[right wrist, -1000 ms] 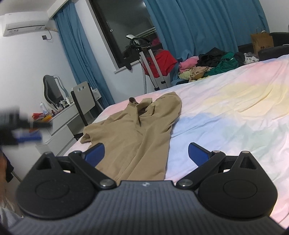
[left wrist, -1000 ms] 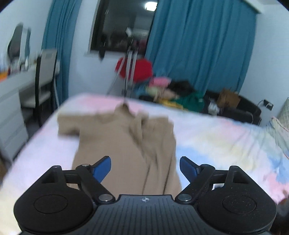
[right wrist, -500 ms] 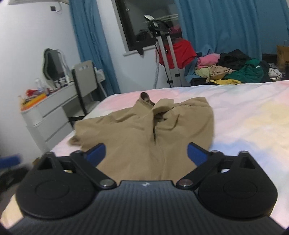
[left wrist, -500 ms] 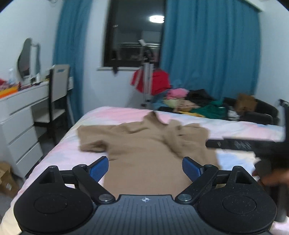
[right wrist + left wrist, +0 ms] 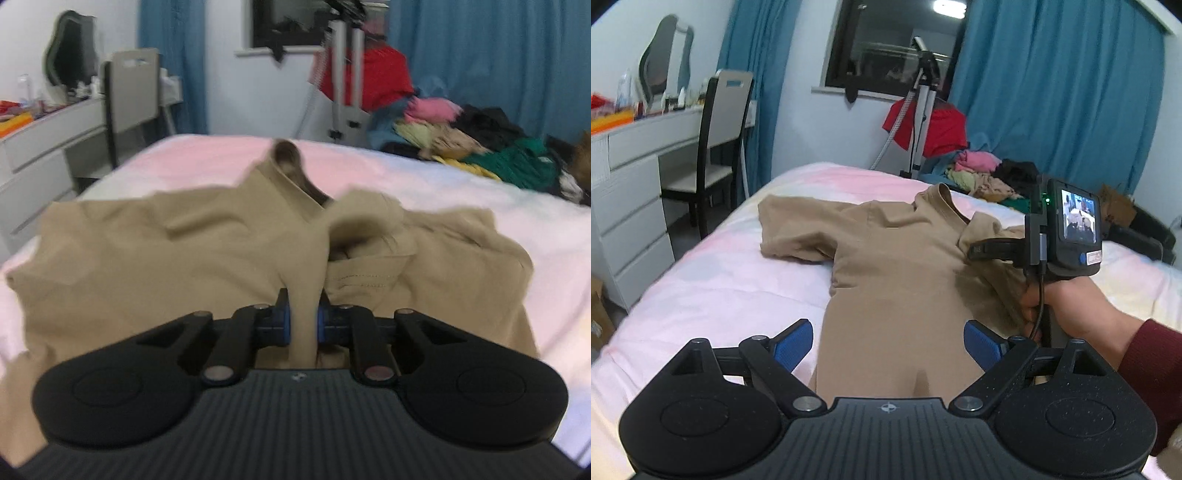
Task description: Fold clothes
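A tan short-sleeved shirt (image 5: 897, 266) lies on the bed with its collar pointing away; its left sleeve is spread out and its right half is folded over and bunched. My left gripper (image 5: 888, 341) hovers open above the shirt's lower part, nothing between its blue pads. In the right wrist view my right gripper (image 5: 303, 325) is shut on a raised fold of the tan shirt (image 5: 184, 258) near its middle. The left wrist view shows the right gripper's body (image 5: 1067, 232), held by a hand in a dark red sleeve, over the shirt's right side.
The bed has a pastel pink, blue and yellow cover (image 5: 713, 288). A white dresser (image 5: 624, 192) and a chair (image 5: 720, 122) stand to the left. Beyond the bed are a stand with a red garment (image 5: 931, 125) and a heap of clothes (image 5: 461, 144) by blue curtains.
My right gripper went from open above the shirt to shut on a fold of it. The left gripper swung left and closer, staying open.
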`<state>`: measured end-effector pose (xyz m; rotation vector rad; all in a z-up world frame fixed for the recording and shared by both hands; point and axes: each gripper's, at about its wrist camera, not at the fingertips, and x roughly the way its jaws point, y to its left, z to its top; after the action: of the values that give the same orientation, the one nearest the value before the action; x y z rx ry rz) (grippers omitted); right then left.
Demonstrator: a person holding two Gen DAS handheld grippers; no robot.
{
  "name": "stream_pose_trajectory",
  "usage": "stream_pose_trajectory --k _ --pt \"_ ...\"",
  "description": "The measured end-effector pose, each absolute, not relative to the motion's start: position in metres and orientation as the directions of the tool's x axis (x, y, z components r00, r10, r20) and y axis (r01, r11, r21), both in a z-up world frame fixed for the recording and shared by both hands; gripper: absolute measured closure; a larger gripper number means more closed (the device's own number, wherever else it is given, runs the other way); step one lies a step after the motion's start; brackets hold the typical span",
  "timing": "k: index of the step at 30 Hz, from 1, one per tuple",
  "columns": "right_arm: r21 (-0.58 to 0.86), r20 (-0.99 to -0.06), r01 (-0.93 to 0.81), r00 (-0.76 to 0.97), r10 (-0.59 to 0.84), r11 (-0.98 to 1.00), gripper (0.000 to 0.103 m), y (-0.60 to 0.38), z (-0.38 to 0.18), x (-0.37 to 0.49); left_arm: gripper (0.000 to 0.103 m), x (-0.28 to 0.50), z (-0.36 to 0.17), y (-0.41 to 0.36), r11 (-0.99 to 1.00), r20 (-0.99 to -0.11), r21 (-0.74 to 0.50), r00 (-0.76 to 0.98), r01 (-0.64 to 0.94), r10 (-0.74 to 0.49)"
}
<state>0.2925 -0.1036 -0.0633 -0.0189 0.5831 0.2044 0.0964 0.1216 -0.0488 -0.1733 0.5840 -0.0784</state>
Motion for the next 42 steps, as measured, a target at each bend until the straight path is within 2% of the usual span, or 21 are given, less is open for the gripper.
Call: stream_pose_trajectory --k 4,7,9,10,11,14,22,27,30,32,33,35,36,37,38,42 --pt "0.053 -0.531 -0.218 0.82 0.212 0.975 0.086 -0.096 -0.052 0.298 0.013 0.095 -0.046 0.125 0.978 -0.529 -0.209 0.84 0.008 -0.12" --pt "0.046 -0.564 -0.242 0.795 0.225 0.969 0.082 -0.093 -0.042 0.296 0.013 0.092 -0.041 0.125 0.978 -0.521 -0.208 0.846 -0.002 -0.109" --pt "0.028 -0.577 -0.274 0.781 0.239 0.961 0.059 -0.091 -0.036 0.289 0.013 0.089 -0.037 0.126 0.976 -0.51 -0.217 0.854 -0.009 -0.105" --pt "0.02 -0.573 -0.294 0.78 0.253 0.955 0.036 -0.089 -0.032 0.284 0.013 0.086 -0.034 0.127 0.975 -0.504 -0.222 0.857 -0.011 -0.104" --pt "0.012 -0.56 -0.319 0.783 0.271 0.948 0.019 -0.085 -0.029 0.278 0.013 0.083 -0.031 0.128 0.974 -0.498 -0.226 0.861 -0.013 -0.104" --pt "-0.017 -0.529 -0.391 0.784 0.324 0.92 0.017 -0.071 -0.018 0.262 0.013 0.07 -0.022 0.134 0.968 -0.47 -0.25 0.877 -0.021 -0.102" --pt "-0.04 -0.57 -0.568 0.689 0.448 0.822 0.017 0.03 -0.036 0.276 0.012 0.052 -0.013 0.164 0.928 -0.426 -0.35 0.904 -0.126 -0.038" --pt "-0.04 -0.597 -0.666 0.614 0.516 0.745 0.018 0.099 -0.052 0.29 0.012 0.053 -0.019 0.187 0.897 -0.437 -0.385 0.899 -0.215 0.027" --pt "-0.042 -0.629 -0.695 0.577 0.521 0.718 0.02 0.126 -0.069 0.301 0.012 0.052 -0.025 0.198 0.878 -0.436 -0.399 0.897 -0.265 0.072" --pt "-0.067 -0.646 -0.696 0.576 0.501 0.715 0.036 0.137 -0.079 0.307 0.012 0.056 -0.03 0.204 0.867 -0.452 -0.408 0.888 -0.286 0.08" --pt "-0.064 -0.647 -0.692 0.577 0.498 0.719 0.036 0.138 -0.081 0.309 0.012 0.059 -0.034 0.206 0.863 -0.468 -0.411 0.881 -0.294 0.078" --pt "-0.038 -0.643 -0.681 0.577 0.504 0.732 0.06 0.135 -0.083 0.315 0.012 0.061 -0.036 0.21 0.854 -0.484 -0.429 0.873 -0.296 0.059" --pt "-0.016 -0.64 -0.675 0.573 0.511 0.737 0.068 0.132 -0.082 0.317 0.012 0.059 -0.036 0.212 0.847 -0.479 -0.443 0.876 -0.293 0.053" --pt "-0.007 -0.639 -0.668 0.575 0.511 0.744 0.084 0.129 -0.081 0.319 0.012 0.058 -0.035 0.214 0.843 -0.471 -0.451 0.88 -0.294 0.055" --pt "-0.007 -0.64 -0.659 0.581 0.503 0.752 0.095 0.125 -0.079 0.321 0.012 0.057 -0.035 0.214 0.84 -0.466 -0.453 0.883 -0.299 0.063" --pt "-0.001 -0.576 -0.576 0.669 0.47 0.818 0.096 0.078 -0.049 0.321 0.012 0.055 -0.035 0.211 0.844 -0.472 -0.443 0.879 -0.303 0.068"
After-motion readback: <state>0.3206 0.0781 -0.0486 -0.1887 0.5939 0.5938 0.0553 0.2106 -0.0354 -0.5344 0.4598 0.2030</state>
